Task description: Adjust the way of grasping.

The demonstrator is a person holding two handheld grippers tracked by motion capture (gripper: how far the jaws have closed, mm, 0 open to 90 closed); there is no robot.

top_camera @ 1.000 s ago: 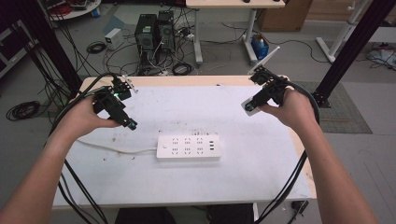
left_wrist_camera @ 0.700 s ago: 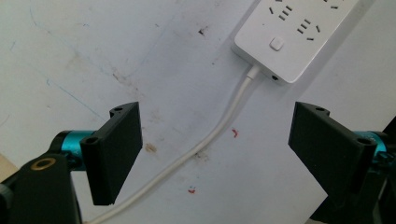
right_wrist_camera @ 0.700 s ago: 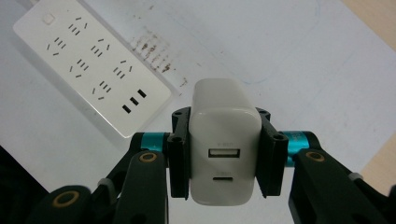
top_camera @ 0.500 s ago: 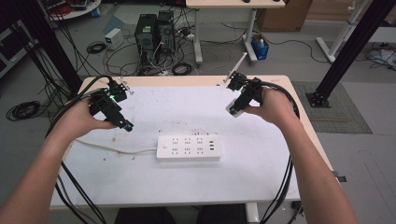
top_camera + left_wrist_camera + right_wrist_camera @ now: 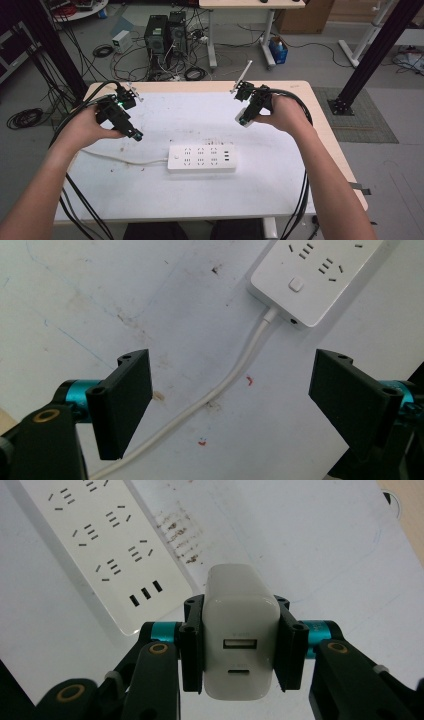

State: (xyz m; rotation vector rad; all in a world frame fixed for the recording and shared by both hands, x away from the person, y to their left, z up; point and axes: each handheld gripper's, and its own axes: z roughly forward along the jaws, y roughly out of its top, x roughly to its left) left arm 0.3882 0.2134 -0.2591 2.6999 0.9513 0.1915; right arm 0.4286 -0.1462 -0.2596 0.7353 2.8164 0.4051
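A white power strip (image 5: 201, 158) lies in the middle of the white table (image 5: 165, 195); its white cord (image 5: 120, 159) runs off to the left. My right gripper (image 5: 244, 120) hovers above and to the right of the strip, shut on a white charger (image 5: 239, 640) with two ports facing the camera. The strip's sockets (image 5: 105, 545) lie ahead of the charger in the right gripper view. My left gripper (image 5: 136, 135) stands open over the table left of the strip, with the cord (image 5: 220, 390) passing on the table below its wide-apart jaws and the strip's switch end (image 5: 300, 285) beyond.
The table top is stained and scuffed (image 5: 180, 535). Black cables trail from both grippers over the table's front and sides. Beyond the far edge are computer towers (image 5: 164, 32), loose cables on the floor and another desk's legs.
My right gripper has moved left and a little down with the charger, closer to the power strip. The left gripper has stayed where it was.
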